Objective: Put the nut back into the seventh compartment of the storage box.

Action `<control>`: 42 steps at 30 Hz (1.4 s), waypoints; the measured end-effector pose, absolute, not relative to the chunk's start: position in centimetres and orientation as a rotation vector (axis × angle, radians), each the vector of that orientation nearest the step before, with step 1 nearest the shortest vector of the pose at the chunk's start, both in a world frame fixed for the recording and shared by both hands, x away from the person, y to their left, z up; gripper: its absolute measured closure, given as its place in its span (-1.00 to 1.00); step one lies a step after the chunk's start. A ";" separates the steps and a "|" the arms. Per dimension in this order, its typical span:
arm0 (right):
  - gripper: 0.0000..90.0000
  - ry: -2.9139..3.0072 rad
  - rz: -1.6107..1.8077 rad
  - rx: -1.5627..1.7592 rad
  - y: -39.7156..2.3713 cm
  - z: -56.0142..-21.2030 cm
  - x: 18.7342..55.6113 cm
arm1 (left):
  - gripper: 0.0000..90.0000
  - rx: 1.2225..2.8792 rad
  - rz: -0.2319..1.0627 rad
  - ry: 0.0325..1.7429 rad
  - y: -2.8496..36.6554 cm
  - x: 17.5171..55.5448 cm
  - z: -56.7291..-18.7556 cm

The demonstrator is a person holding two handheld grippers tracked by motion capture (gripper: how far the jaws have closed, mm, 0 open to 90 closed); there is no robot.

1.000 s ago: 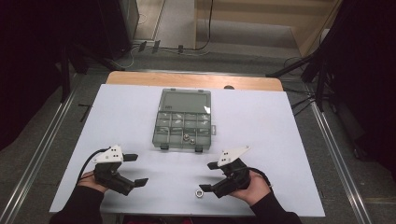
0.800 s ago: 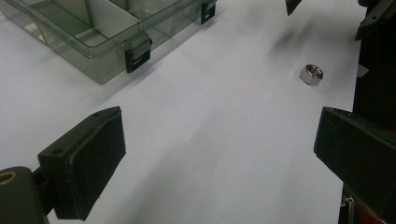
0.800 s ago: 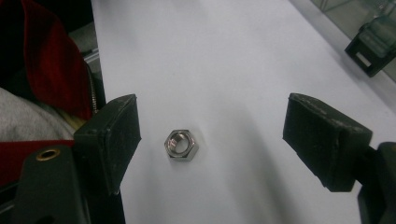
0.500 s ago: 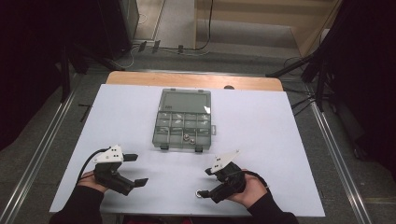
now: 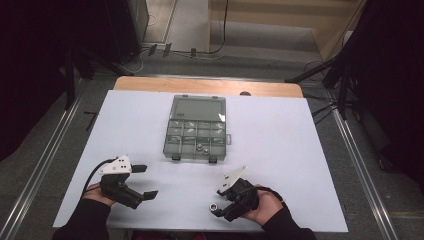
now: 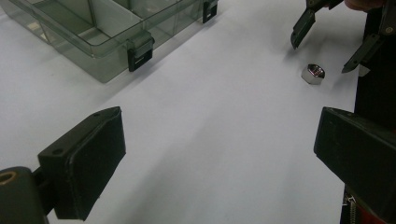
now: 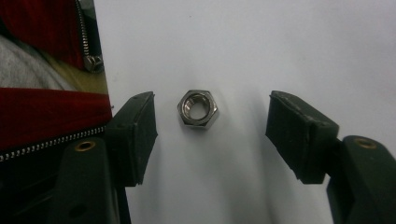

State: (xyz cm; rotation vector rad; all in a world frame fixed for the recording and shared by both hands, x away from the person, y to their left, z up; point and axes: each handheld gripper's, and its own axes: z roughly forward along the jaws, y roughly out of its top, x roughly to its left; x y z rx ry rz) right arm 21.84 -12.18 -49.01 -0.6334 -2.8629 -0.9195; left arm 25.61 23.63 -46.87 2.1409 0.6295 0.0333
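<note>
Nut (image 7: 198, 108) lies flat on the table (image 5: 300, 150) between the 2 pads of our right tongs (image 5: 218, 209), closer to one pad than the other, with bare gaps on both sides, so nothing grips it. These tongs have just been closing and now stand about half wide, tilted down at the near edge of the table. In the left gripper view the same nut (image 6: 313, 73) sits ahead and off to the side, under the tips of the right tongs (image 6: 322, 52). Our left tongs (image 5: 144, 181) stand wide with nothing between them, resting near the table's front edge, well apart from the nut. Box (image 5: 196, 129), clear and divided into compartments, sits beyond both tongs, lid open.
</note>
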 end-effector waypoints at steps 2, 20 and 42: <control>-0.15 -2.868 -0.910 -0.627 -12.0 -49.1 21.7 | -0.95 2.141 0.033 0.628 23.6 25.6 -46.8; 0.37 -2.905 -0.863 -0.542 -10.7 -49.4 21.1 | -0.95 2.142 0.034 0.632 23.6 25.6 -46.8; 0.59 -2.945 -0.829 -0.597 -10.0 -49.2 21.0 | -0.95 2.140 0.033 0.634 23.5 25.6 -46.9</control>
